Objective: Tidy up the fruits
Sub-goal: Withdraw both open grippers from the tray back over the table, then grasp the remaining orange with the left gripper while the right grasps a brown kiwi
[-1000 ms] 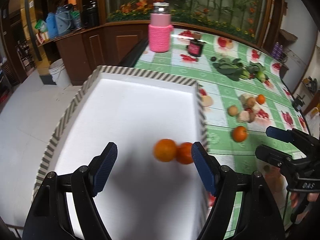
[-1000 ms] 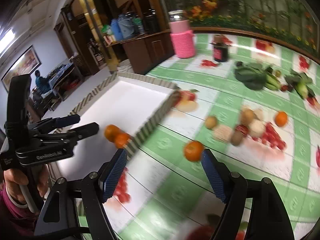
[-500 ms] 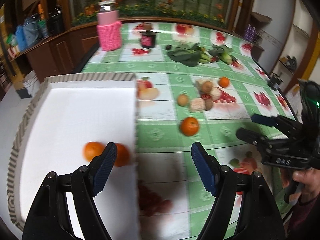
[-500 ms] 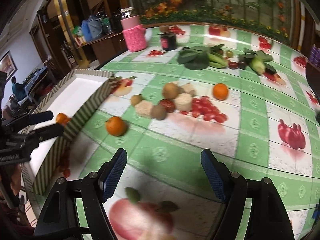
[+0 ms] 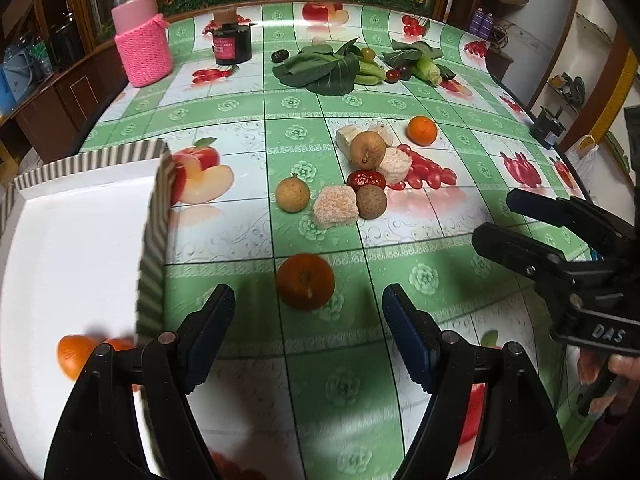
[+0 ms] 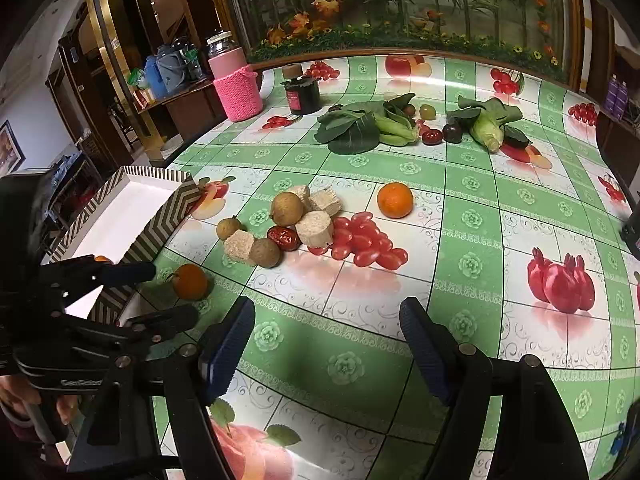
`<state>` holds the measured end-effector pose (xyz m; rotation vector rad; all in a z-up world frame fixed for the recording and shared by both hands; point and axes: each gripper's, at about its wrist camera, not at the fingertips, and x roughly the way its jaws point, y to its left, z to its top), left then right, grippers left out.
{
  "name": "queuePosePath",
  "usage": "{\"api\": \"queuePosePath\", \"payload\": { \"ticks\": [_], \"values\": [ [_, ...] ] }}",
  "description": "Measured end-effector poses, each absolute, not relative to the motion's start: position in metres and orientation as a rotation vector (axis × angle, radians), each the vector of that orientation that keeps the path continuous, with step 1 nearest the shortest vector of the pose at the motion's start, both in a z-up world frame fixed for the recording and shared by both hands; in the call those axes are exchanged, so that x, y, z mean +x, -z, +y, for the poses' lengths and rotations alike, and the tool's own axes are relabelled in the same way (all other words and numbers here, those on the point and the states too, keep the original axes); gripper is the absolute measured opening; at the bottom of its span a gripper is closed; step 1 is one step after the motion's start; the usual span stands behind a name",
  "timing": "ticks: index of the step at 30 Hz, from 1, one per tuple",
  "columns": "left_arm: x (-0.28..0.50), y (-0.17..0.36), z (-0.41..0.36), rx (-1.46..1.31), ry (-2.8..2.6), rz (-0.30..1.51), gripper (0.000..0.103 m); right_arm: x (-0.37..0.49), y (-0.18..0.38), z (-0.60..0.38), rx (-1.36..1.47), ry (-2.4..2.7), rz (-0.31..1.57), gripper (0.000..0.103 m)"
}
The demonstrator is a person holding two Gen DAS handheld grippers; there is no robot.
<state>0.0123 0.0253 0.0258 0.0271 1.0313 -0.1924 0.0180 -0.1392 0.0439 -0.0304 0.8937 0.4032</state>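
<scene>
An orange (image 5: 306, 282) lies on the green fruit-print tablecloth just beyond my left gripper (image 5: 308, 308), between the lines of its fingers. The jaws are closing and the pads do not touch the fruit. In the right wrist view the same orange (image 6: 190, 280) sits just past the left gripper (image 6: 154, 292). To the left, the white tray with a striped rim (image 5: 154, 220) holds two oranges (image 5: 74, 354), one partly hidden behind the rim. My right gripper (image 6: 326, 320) hangs open over bare cloth with nothing between its fingers. A second loose orange (image 6: 395, 199) lies farther back.
A heap of brown round fruits, a red date and beige cubes (image 5: 366, 150) sits mid-table. Behind it lie leafy greens (image 5: 324, 70), corn (image 6: 486, 132), a black jar (image 5: 232, 42) and a pink knitted jar (image 5: 142, 48). The table's edge curves along the right.
The left gripper has swung right, off the tray and over to the orange on the cloth, and its jaws have narrowed. The right gripper has also shifted right, toward the open cloth.
</scene>
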Motion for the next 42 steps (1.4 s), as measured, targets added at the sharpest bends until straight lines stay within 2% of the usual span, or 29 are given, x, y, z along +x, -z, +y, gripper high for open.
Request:
{"api": "queuePosePath", "payload": {
  "ticks": [1,2,3,7,11,13,17,19,21,34,42],
  "values": [
    [0.015,-0.023,0.025,0.023,0.191,1.038,0.06,0.019,-0.044,-0.139,-0.032,-0.405,0.894,0.075],
    [0.017,-0.021,0.026,0.02,0.189,1.05,0.035,0.02,-0.043,-0.137,-0.035,-0.408,0.895,0.074],
    [0.019,-0.018,0.026,0.017,0.189,1.064,0.028,0.022,-0.041,-0.135,-0.039,-0.414,0.898,0.071],
    [0.017,-0.018,0.032,0.0,0.2,1.053,0.028,0.031,-0.035,-0.122,-0.059,-0.442,0.919,0.058],
    [0.01,-0.027,0.04,-0.017,0.198,1.031,0.028,0.038,-0.032,-0.102,-0.088,-0.477,0.922,0.056],
    [0.006,-0.034,0.045,-0.024,0.204,1.02,0.028,0.044,-0.031,-0.091,-0.104,-0.488,0.925,0.048],
    [-0.002,-0.043,0.051,-0.034,0.211,1.004,0.028,0.056,-0.024,-0.075,-0.127,-0.505,0.952,0.043],
    [-0.004,-0.044,0.053,-0.038,0.215,1.004,0.028,0.063,-0.018,-0.069,-0.133,-0.509,0.967,0.031],
    [-0.006,-0.044,0.055,-0.042,0.214,1.006,0.028,0.066,-0.013,-0.065,-0.124,-0.53,0.974,0.023],
    [-0.027,-0.065,0.087,-0.129,0.212,0.977,0.028,0.028,-0.041,-0.083,-0.066,-0.538,0.905,0.023],
    [-0.049,-0.081,0.134,-0.141,0.101,0.929,0.028,0.0,-0.062,-0.055,-0.065,-0.635,0.858,0.022]
  ]
}}
